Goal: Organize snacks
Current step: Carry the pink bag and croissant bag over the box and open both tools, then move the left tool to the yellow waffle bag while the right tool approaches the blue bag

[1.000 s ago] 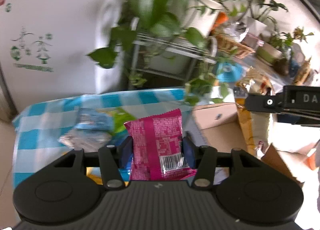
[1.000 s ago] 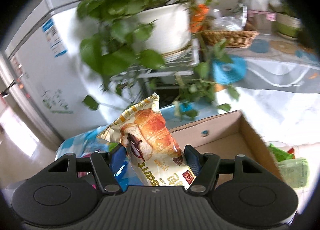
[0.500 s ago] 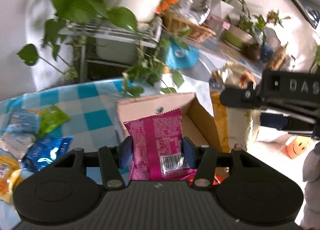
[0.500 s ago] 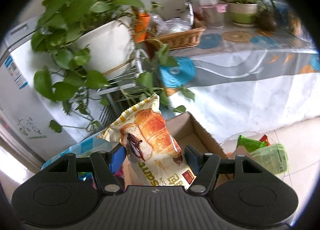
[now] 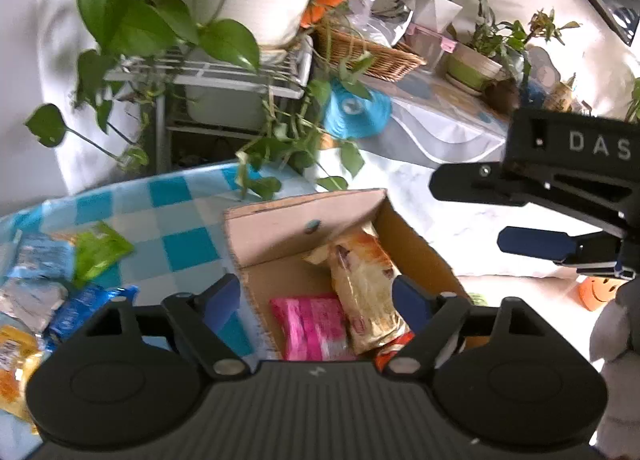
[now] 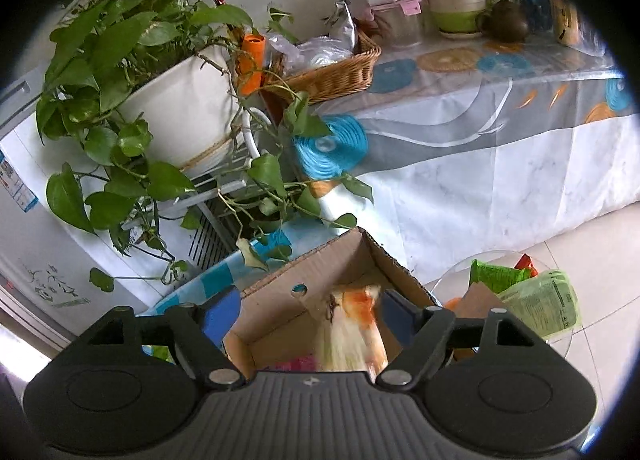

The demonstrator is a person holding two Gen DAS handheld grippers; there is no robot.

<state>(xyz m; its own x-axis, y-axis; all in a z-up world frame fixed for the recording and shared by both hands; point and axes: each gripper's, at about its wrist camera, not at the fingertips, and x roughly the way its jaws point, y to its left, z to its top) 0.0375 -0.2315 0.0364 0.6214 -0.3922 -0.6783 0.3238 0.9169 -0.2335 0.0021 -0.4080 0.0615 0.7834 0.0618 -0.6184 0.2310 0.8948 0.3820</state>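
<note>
An open cardboard box (image 5: 304, 219) stands on the blue-checked tablecloth (image 5: 176, 215). Inside lie a pink snack packet (image 5: 312, 326) and a croissant packet (image 5: 366, 280). My left gripper (image 5: 318, 296) is open and empty just above the box. My right gripper (image 6: 310, 310) is open above the same box (image 6: 320, 268), with the blurred croissant packet (image 6: 352, 328) below its fingers. The right gripper also shows at the right of the left wrist view (image 5: 560, 211).
Several loose snack packets (image 5: 60, 280) lie on the cloth left of the box. A large potted plant (image 5: 240, 3) on a metal rack hangs its leaves over the box. A glass side table with green packets (image 6: 536, 300) stands to the right.
Both grippers swung right over the box and opened. The pink packet left my left gripper and the croissant packet left my right gripper; both now lie in the box.
</note>
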